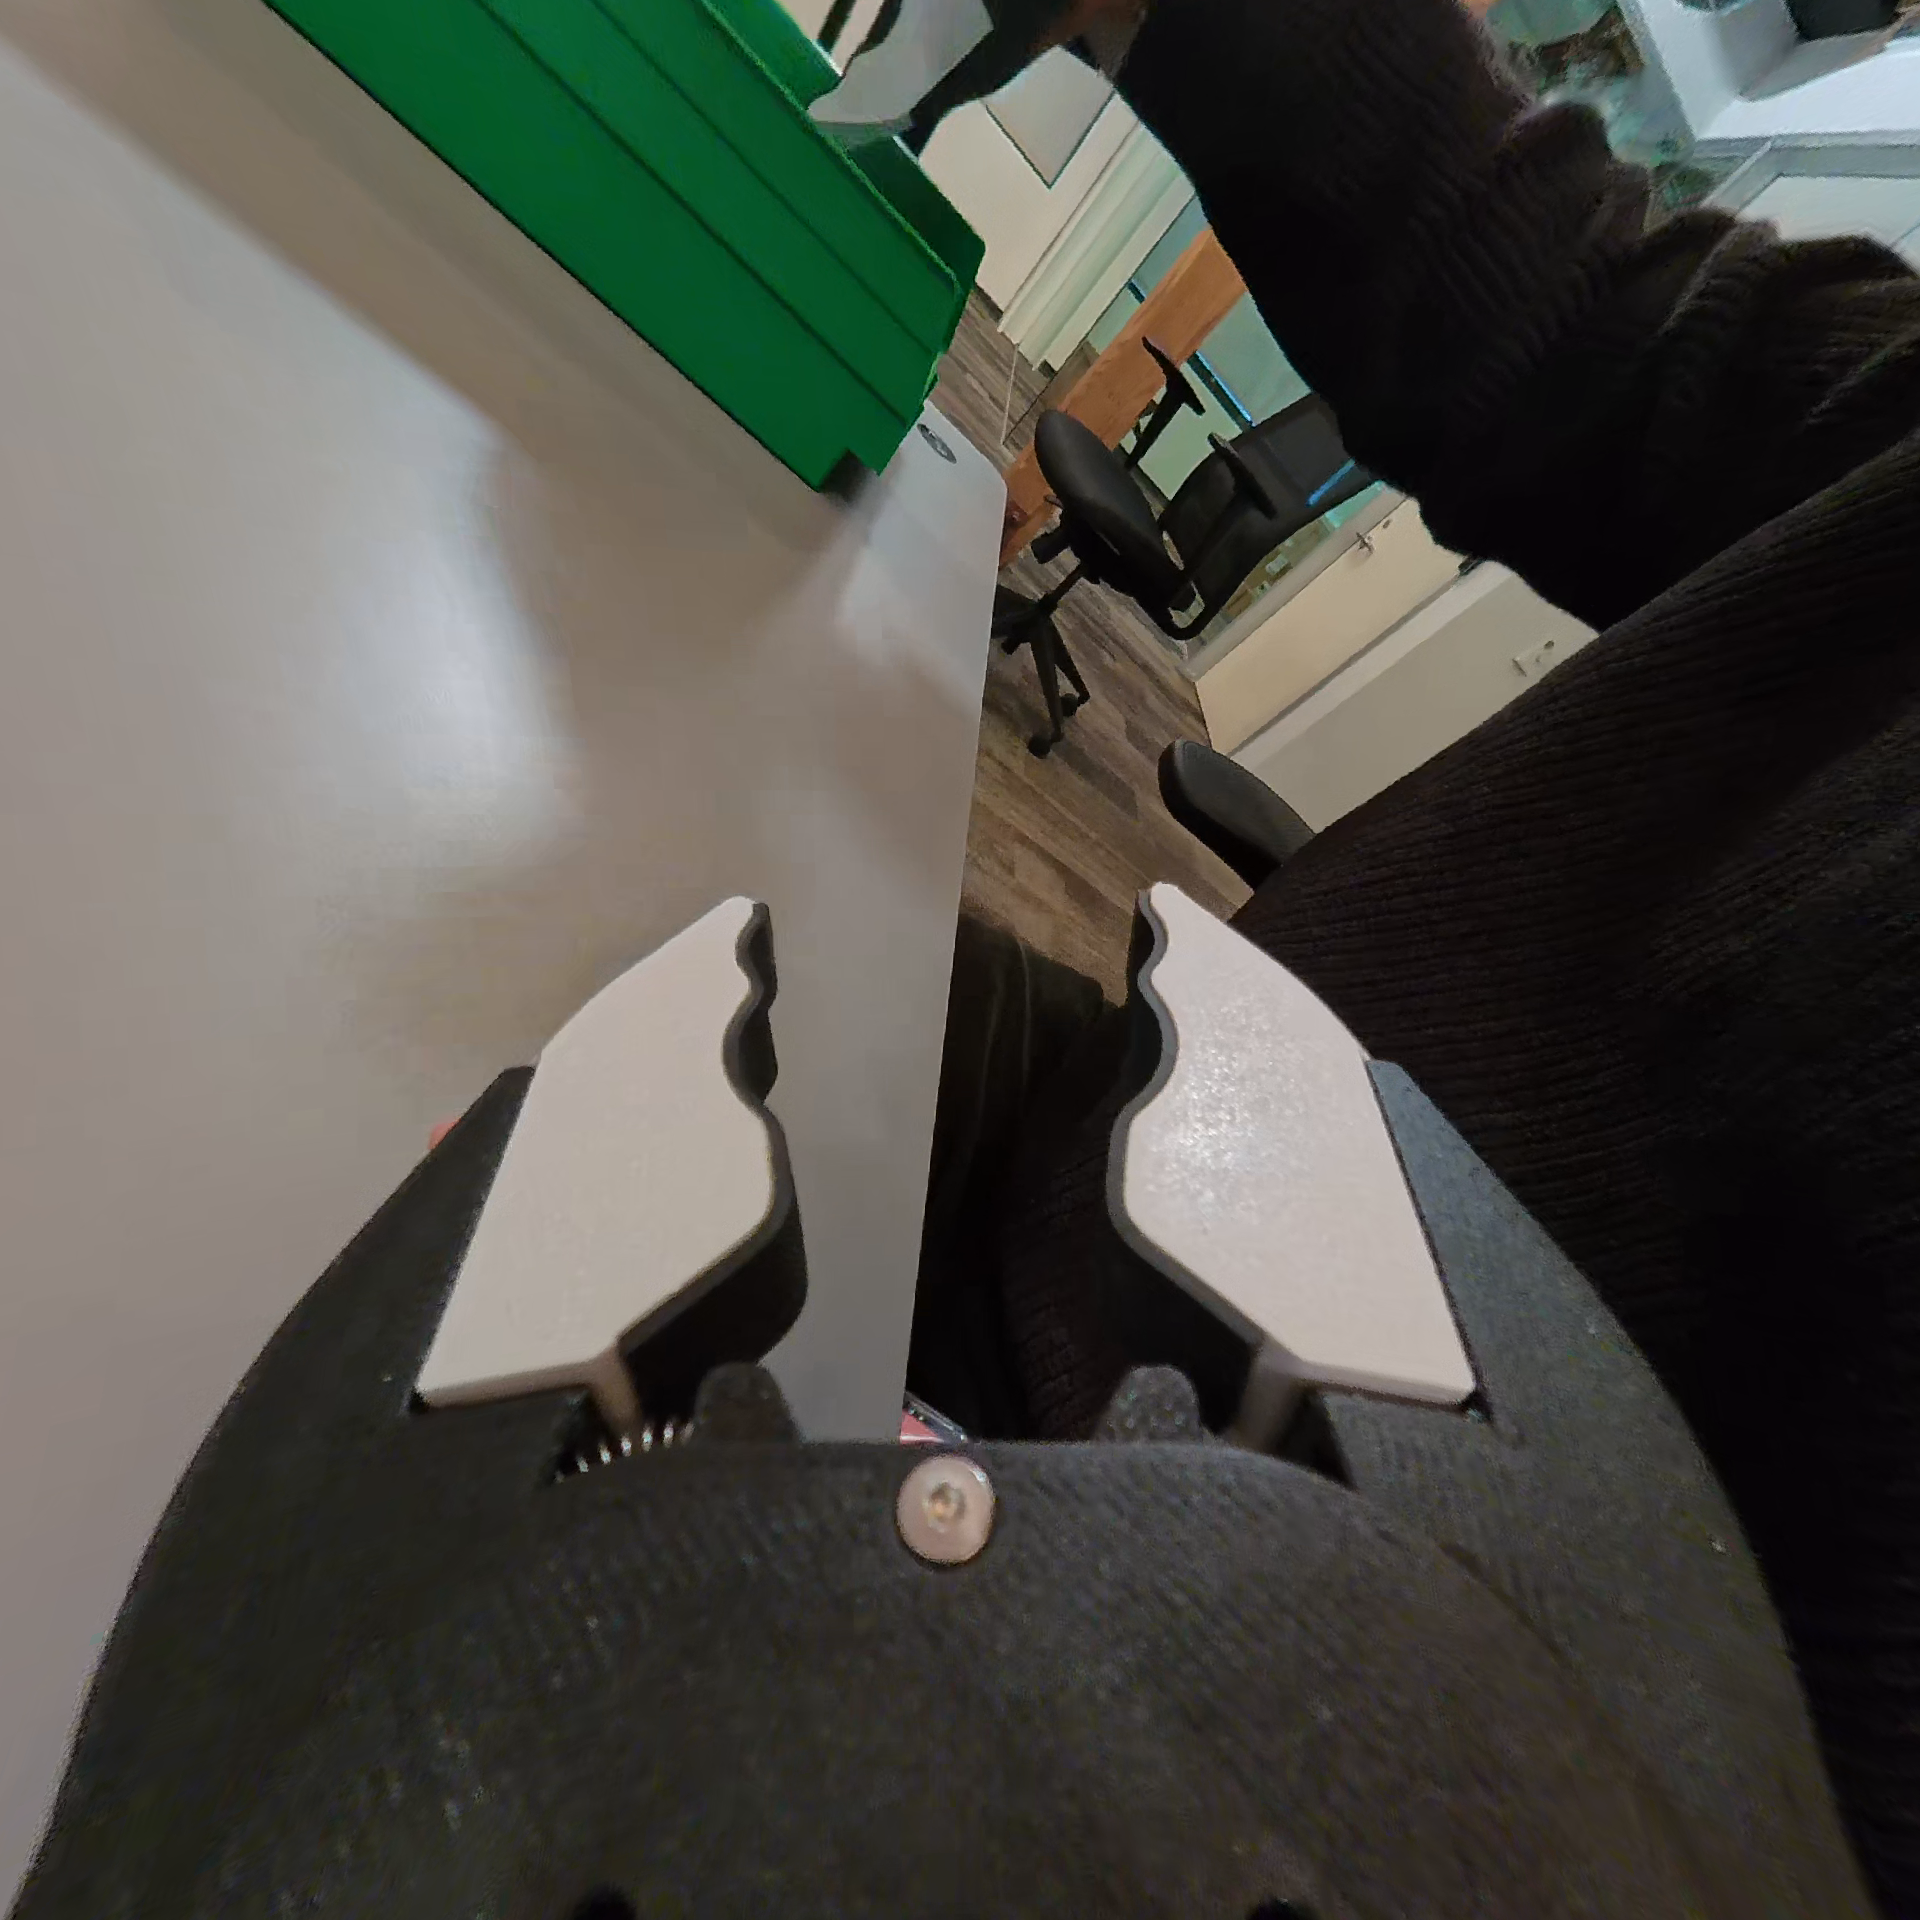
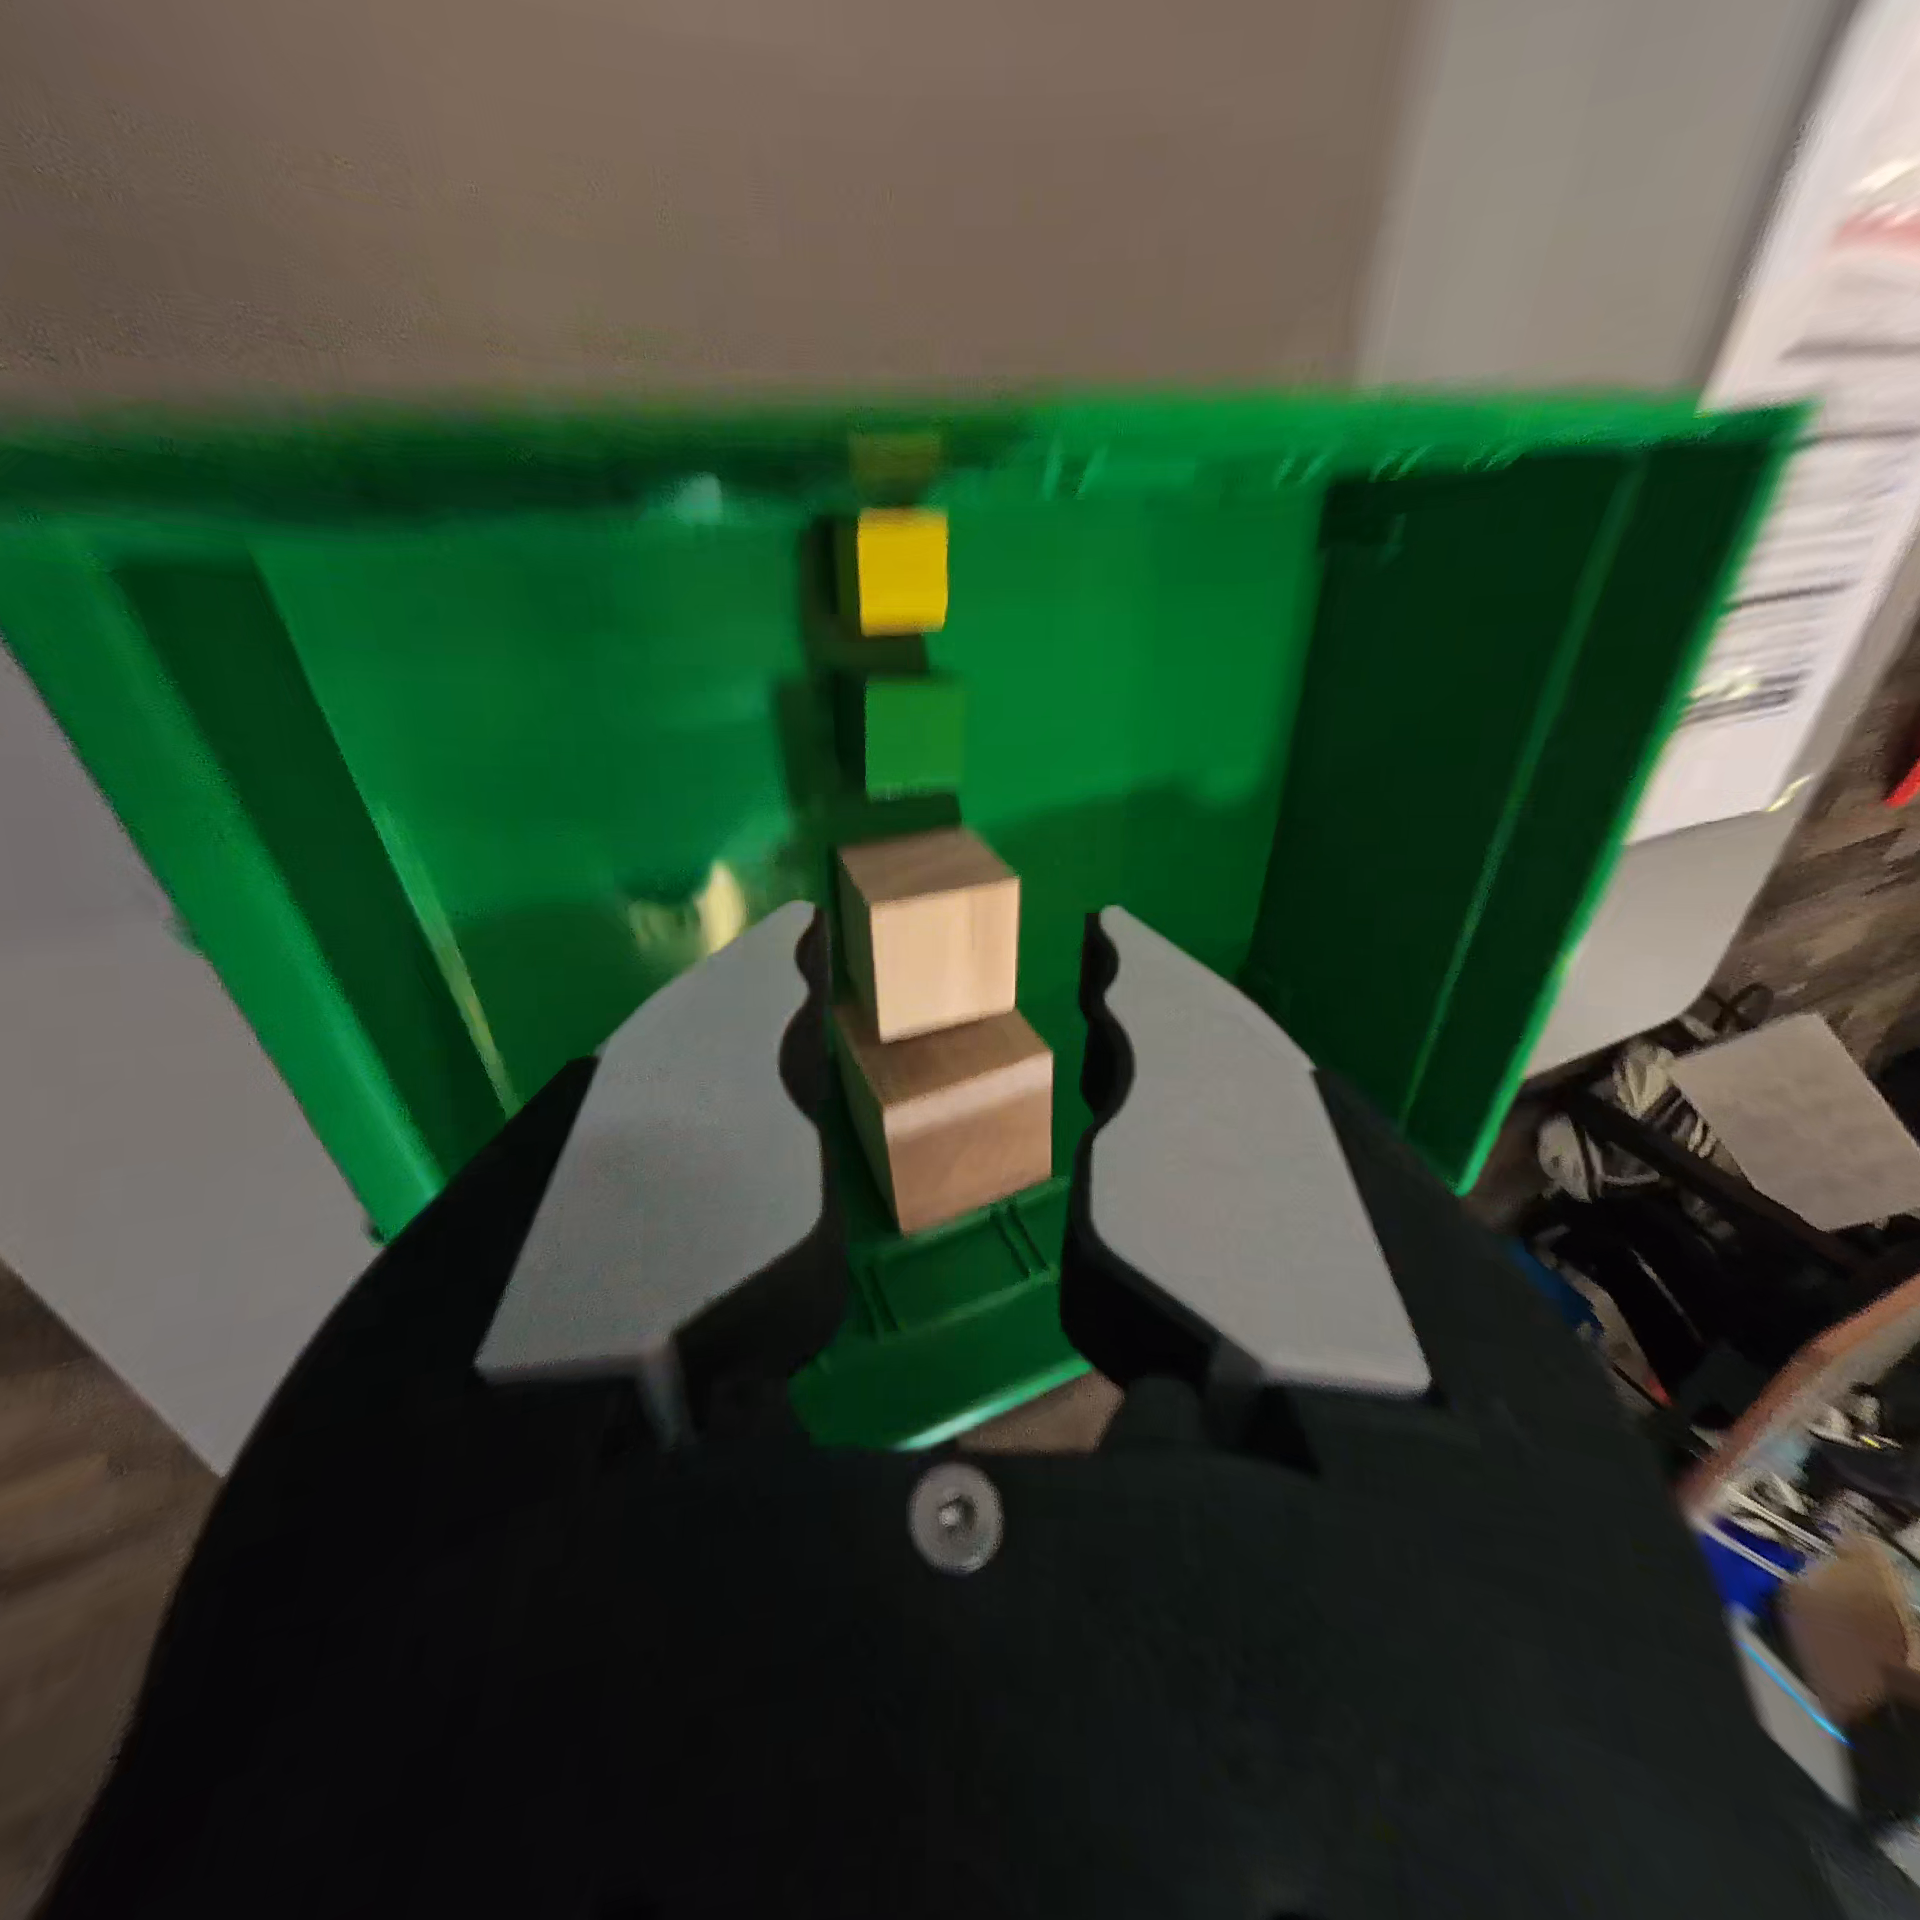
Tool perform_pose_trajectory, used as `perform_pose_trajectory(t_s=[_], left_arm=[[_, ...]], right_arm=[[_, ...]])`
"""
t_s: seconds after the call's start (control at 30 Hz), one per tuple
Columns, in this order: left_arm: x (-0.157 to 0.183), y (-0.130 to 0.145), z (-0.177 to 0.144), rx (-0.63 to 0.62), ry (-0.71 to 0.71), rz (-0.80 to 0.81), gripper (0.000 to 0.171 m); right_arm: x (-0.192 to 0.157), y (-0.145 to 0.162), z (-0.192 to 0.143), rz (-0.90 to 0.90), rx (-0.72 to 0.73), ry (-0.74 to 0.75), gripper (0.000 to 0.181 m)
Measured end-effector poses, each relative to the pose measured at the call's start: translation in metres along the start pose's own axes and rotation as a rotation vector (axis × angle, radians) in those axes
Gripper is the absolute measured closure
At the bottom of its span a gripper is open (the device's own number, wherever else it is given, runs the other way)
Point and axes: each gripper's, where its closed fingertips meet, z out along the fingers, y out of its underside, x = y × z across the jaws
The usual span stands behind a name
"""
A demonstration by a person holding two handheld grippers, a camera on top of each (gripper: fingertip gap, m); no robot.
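Observation:
In the right wrist view my right gripper is open and empty over a green plastic bin. A row of cubes lies on the bin floor along the line between the fingers: a wooden cube nearest, a second wooden cube touching it, then a green cube and a yellow cube. The two wooden cubes show in the gap between the fingers. The picture is blurred. In the left wrist view my left gripper is open and empty, tilted, at the front edge of the white table. The green bin stands farther along it.
A person in black knitted clothing stands close on the right of the left gripper. Black office chairs and a wooden desk stand beyond the table's end. A white printed board and floor clutter lie right of the bin.

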Motion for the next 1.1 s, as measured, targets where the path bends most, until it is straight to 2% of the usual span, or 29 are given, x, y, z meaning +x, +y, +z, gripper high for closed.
perform_pose_trajectory(t_s=[0.07, 0.2, 0.3, 0.4, 0.53, 0.6, 0.67, 0.77, 0.83, 0.87, 0.9, 0.93, 1.0, 1.1], left_arm=[[0.002, -0.004, -0.001, 0.02, 0.002, 0.003, 0.106], [0.001, -0.009, -0.001, 0.043, -0.021, 0.027, 0.106], [-0.001, -0.016, -0.004, 0.084, -0.086, 0.075, 0.102], [0.0, -0.026, -0.009, 0.131, -0.169, 0.152, 0.101], [0.013, -0.043, -0.02, 0.223, -0.294, 0.301, 0.094], [0.02, -0.052, -0.024, 0.272, -0.372, 0.348, 0.092], [0.027, -0.055, -0.025, 0.315, -0.427, 0.337, 0.086], [0.037, -0.049, -0.028, 0.38, -0.483, 0.294, 0.084], [0.037, -0.038, -0.03, 0.374, -0.537, 0.287, 0.096], [0.035, -0.031, -0.032, 0.363, -0.572, 0.293, 0.1], [0.032, -0.027, -0.035, 0.359, -0.608, 0.299, 0.103], [0.029, -0.024, -0.038, 0.358, -0.637, 0.297, 0.105], [0.024, -0.025, -0.044, 0.379, -0.666, 0.287, 0.107], [0.007, -0.031, -0.057, 0.388, -0.716, 0.263, 0.114]], right_arm=[[-0.001, -0.046, -0.026, 0.1, 0.196, 0.035, 0.132], [-0.036, -0.182, -0.112, 0.299, 0.883, 0.003, 0.131], [-0.07, -0.252, -0.153, 0.383, 1.222, 0.096, 0.123], [-0.101, -0.296, -0.177, 0.474, 1.453, 0.175, 0.118], [-0.114, -0.301, -0.216, 0.713, 1.741, 0.197, 0.12], [-0.122, -0.304, -0.213, 0.758, 1.73, 0.195, 0.119], [-0.127, -0.305, -0.199, 0.819, 1.633, 0.247, 0.118], [-0.137, -0.298, -0.166, 1.042, 1.493, 0.266, 0.117], [-0.145, -0.289, -0.136, 1.189, 1.326, 0.235, 0.126], [-0.149, -0.286, -0.123, 1.244, 1.256, 0.209, 0.124], [-0.153, -0.287, -0.118, 1.271, 1.246, 0.174, 0.121], [-0.154, -0.287, -0.116, 1.292, 1.262, 0.15, 0.129], [-0.151, -0.285, -0.118, 1.309, 1.305, 0.151, 0.157], [-0.135, -0.269, -0.115, 1.269, 1.305, 0.302, 0.181]])
